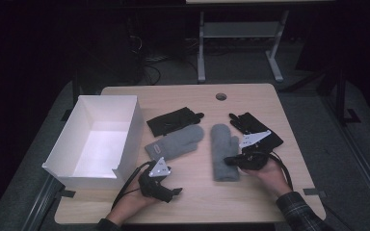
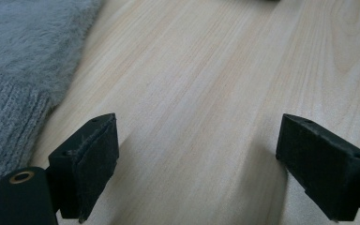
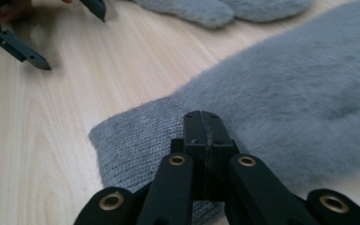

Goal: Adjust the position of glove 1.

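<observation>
I think I am looking into a dark lab or test room. I see one small wooden table [image 1: 250, 202] with a round cable hole [image 1: 221, 96]. Behind it stands a tall work desk on white metal legs [image 1: 201, 48], with black cables [image 1: 147, 62] lying on the grey carpet floor [image 1: 241, 72].

Two grey mittens [image 1: 224, 151] [image 1: 176, 142] lie on the pale wood-grain table [image 1: 270, 96], fluffy grey with darker knitted cuffs. Two black gloves [image 1: 173, 120] [image 1: 255, 127] sit behind them. The box [image 1: 99, 139] is white, both grippers [image 1: 173, 191] [image 1: 229, 160] black with grey plates, and the sleeve [image 1: 301, 211] dark plaid.
</observation>
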A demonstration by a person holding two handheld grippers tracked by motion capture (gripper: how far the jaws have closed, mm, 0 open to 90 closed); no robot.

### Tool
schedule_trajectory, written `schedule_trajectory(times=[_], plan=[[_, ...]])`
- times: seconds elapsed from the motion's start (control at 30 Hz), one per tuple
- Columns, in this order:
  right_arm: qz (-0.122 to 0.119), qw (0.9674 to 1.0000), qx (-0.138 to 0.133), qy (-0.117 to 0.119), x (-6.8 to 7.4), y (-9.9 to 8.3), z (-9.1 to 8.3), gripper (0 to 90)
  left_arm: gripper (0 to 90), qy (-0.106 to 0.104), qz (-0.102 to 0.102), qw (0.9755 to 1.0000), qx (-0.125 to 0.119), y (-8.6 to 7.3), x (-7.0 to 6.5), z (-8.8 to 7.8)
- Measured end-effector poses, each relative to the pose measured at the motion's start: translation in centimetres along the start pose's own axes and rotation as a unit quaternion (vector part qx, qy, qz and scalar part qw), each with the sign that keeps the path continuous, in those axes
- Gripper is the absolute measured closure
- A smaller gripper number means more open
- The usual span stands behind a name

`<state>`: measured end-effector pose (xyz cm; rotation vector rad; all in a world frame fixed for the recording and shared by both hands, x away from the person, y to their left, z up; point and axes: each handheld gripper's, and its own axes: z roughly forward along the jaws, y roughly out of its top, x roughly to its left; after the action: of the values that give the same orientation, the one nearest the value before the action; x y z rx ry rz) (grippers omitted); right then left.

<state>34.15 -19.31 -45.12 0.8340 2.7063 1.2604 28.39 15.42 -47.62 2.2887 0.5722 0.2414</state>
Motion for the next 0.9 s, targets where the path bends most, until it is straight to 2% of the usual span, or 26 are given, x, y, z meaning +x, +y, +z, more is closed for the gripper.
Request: schedule_trajectory(times=[0.37, 0.5, 0.77, 0.9], plan=[[-0.028, 0.9990, 0.007, 0.036, 2.3, 1.4, 2.0, 90.0, 12.7, 0.000, 0.000, 1.0000, 0.000, 0.0, 0.0, 0.0], [-0.040, 0.9982, 0.008, 0.043, 3.1, 1.9, 2.8, 90.0, 12.7, 0.000, 0.000, 1.0000, 0.000, 0.0, 0.0, 0.0], [-0.045, 0.9971, 0.008, 0.060, 4.2, 3.0, 4.2, 90.0, 12.7, 0.001, 0.004, 1.0000, 0.000, 0.0, 0.0, 0.0], [-0.060, 0.9959, 0.009, 0.067, 4.8, 3.7, 5.3, 90.0, 12.7, 0.001, 0.003, 1.0000, 0.000, 0.0, 0.0, 0.0]])
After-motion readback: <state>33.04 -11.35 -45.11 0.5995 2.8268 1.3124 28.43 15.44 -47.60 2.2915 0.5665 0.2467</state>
